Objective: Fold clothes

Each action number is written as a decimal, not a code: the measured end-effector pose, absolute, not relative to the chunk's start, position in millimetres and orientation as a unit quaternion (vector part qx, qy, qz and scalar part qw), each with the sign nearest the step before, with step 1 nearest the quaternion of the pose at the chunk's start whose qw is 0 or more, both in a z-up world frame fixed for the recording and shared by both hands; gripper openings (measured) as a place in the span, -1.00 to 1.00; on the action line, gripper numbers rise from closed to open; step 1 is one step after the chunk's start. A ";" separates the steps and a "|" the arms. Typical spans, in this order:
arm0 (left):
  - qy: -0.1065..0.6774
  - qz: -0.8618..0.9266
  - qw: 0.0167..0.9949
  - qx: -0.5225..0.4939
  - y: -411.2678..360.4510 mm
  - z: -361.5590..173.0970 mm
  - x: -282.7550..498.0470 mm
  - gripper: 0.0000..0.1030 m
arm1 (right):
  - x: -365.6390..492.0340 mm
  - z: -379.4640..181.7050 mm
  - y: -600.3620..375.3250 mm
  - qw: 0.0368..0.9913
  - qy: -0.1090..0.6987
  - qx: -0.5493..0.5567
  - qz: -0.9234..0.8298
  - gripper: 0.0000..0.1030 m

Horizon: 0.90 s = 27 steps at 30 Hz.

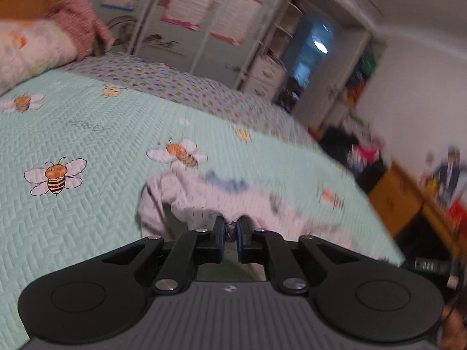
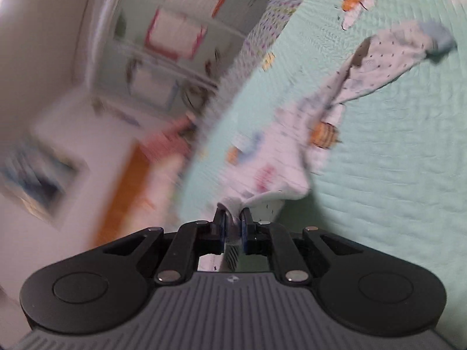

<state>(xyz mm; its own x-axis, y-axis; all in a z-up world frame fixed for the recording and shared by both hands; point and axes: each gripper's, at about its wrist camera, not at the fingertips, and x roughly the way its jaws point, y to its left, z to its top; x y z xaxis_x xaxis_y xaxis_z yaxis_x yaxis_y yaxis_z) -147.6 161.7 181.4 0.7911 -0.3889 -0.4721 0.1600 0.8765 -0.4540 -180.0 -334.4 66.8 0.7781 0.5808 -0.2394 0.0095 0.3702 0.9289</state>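
White printed cloth sits pinched between the nearly closed jaws of both tongs: the left gripper [image 1: 230, 229], low in the middle of its frame, grips a bunched edge of the small garment [image 1: 233, 201], and the right gripper [image 2: 232, 223] clamps another edge of the same garment [image 2: 280, 157], low centre in its view. From there the piece trails toward the upper right of the right-hand picture, ending in a speckled sleeve with a blue cuff [image 2: 442, 40]. No fold is visible yet; the garment looks rumpled and half lifted, so I judge the task barely begun, with spreading flat and every fold left to do.

Beneath it lies a mint quilted bedspread [image 1: 87, 221] printed with bees, soft and likely to drag at the cloth. Further off, at upper left of the left view, rest a flowered pillow [image 1: 32, 49] and a pink knitted item [image 1: 81, 20]. Beyond the bed stands a pale wardrobe [image 1: 204, 20] with pink-framed panels, then a cluttered, blurred corner at right.
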 end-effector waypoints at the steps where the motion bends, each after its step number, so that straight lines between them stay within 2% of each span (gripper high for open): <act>1: 0.289 -0.150 0.922 -0.211 164.2 186.4 -146.4 -0.86 | -179.0 70.1 -339.0 0.765 0.270 0.554 0.186 -0.77; 5: 0.298 -0.154 0.918 -0.213 162.5 196.2 -152.3 -0.86 | -183.0 82.2 -345.2 0.753 0.259 0.574 0.193 -0.77; 12: 0.346 -0.142 0.903 -0.212 170.7 173.6 -168.4 -0.85 | -194.9 68.7 -351.2 0.752 0.291 0.566 0.170 -0.77; 15: 0.385 -0.116 0.897 -0.186 171.1 141.2 -169.8 -0.84 | -198.2 49.8 -358.4 0.756 0.304 0.562 0.141 -0.71; 19: 0.490 -0.038 0.867 -0.086 165.6 62.7 -160.1 -0.80 | -194.3 11.0 -365.5 0.805 0.376 0.458 0.035 -0.58; 22: 0.494 -0.003 0.863 -0.103 182.4 46.6 -164.7 -0.81 | -205.3 0.9 -367.5 0.833 0.383 0.398 0.012 -0.53; 24: 0.495 0.002 0.862 -0.113 190.5 43.1 -168.9 -0.61 | -216.0 4.7 -368.1 0.846 0.376 0.378 0.020 -0.51; 25: 0.496 -0.006 0.861 -0.115 192.3 45.2 -171.7 -0.39 | -220.0 7.5 -367.1 0.850 0.376 0.368 0.025 -0.44; 27: 0.486 0.000 0.869 -0.092 188.5 51.5 -179.3 -0.32 | -225.6 13.7 -359.3 0.862 0.377 0.335 0.038 -0.39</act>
